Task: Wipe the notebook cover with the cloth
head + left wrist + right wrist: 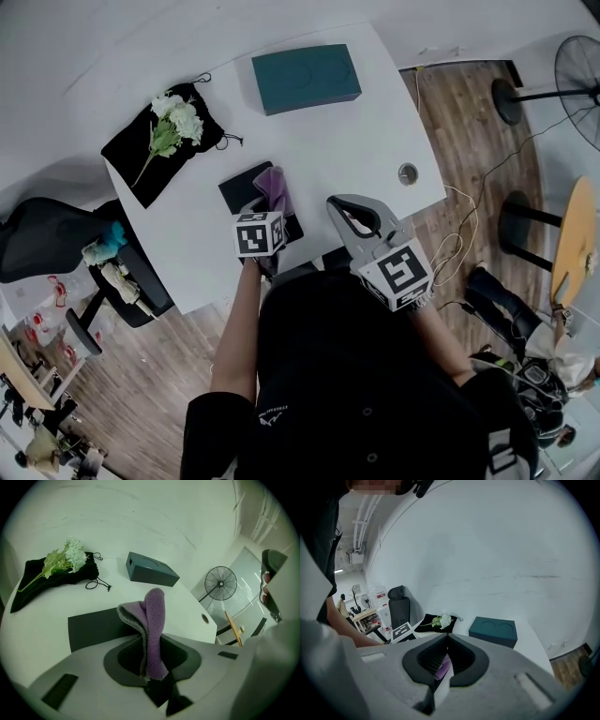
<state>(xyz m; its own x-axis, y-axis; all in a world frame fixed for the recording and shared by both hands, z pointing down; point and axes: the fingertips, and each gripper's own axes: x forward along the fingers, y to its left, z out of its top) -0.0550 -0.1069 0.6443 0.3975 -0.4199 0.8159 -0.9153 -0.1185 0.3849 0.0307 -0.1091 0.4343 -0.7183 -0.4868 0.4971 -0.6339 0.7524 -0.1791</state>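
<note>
A black notebook (240, 187) lies flat on the white table (347, 141), near its front edge. My left gripper (267, 204) is shut on a folded purple cloth (275, 186), which sticks out past the jaws over the notebook's right part. In the left gripper view the cloth (154, 620) stands up between the pads of my left gripper (152, 641), with the notebook (93, 627) behind it. I cannot tell whether the cloth touches the cover. My right gripper (339, 202) hovers to the right of the notebook, its jaws together on nothing (447, 637).
A teal box (306, 78) sits at the table's far side. At the left lies a black drawstring pouch (141, 159) with white flowers (178, 117) on it. A cable hole (408, 173) is near the right edge. An office chair (56, 239) stands left, a fan (577, 75) right.
</note>
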